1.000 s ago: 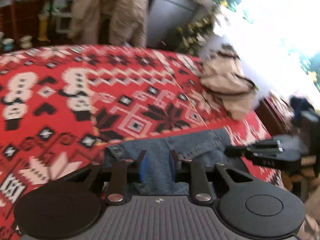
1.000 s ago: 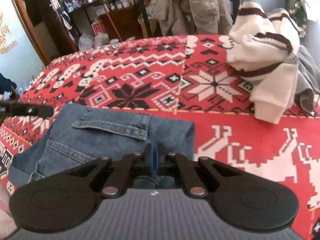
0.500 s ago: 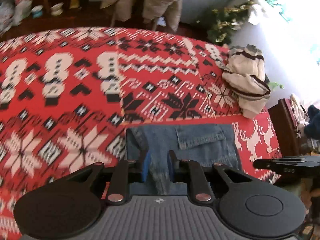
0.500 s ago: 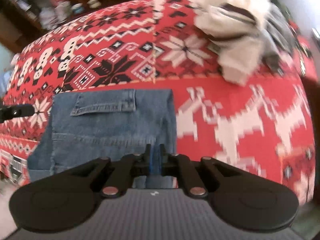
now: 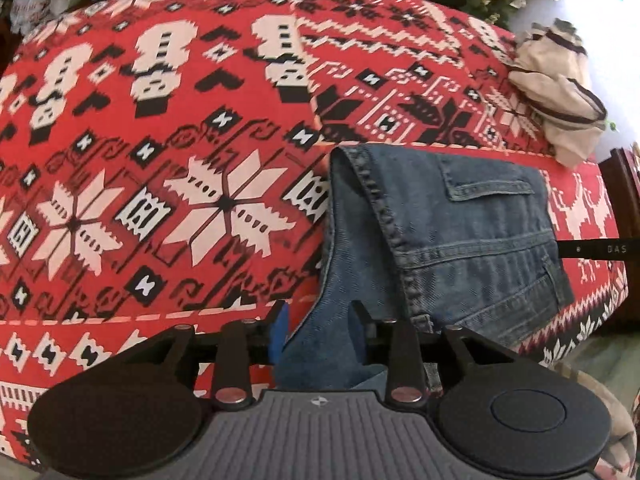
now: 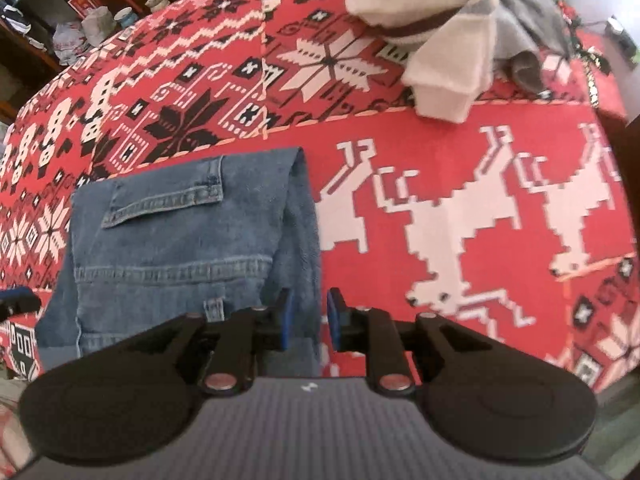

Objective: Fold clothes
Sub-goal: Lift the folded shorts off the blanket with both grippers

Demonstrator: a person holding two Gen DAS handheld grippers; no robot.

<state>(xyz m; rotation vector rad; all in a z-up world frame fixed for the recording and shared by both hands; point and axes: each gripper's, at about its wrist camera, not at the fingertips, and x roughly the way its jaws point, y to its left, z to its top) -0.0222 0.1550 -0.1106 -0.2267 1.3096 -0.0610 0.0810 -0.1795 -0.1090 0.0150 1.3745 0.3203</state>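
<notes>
**Both claws letting go of the folded jeans**

Your left gripper and right gripper were pinched on denim a second ago; now both sets of jaws are opening, gaps showing beside the blue pads, cloth lying loosely between them. The jeans sit folded, pocket up, at lower centre of each view on the red patterned blanket. That fold looks set down. Both wrists have tipped steeply downward over the near edge. The striped sweater waits at upper right.

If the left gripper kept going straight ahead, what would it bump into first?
Most likely the folded jeans. The left gripper points down at their near edge, denim already between its opening jaws; the red blanket lies underneath.
</notes>
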